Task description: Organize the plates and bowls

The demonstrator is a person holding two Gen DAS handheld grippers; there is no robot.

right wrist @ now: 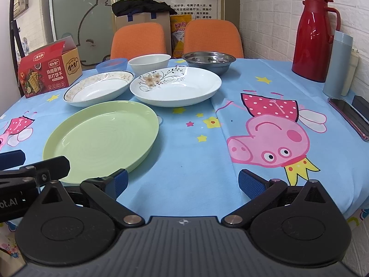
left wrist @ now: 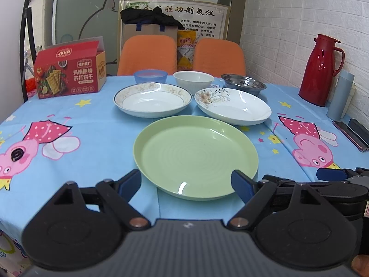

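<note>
3 plates: green plate, gold-rimmed plate, flower plate. 3 bowls: blue bowl, white bowl, steel bowl. 1 cracker box, 1 red jug, 1 grey-blue cup, 2 orange chairs, 1 phone.

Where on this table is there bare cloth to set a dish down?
Bare cloth lies right of the green plate, between it and the phone, and left of it, before the cracker box. The rear is crowded: floral plate, steel bowl.
</note>
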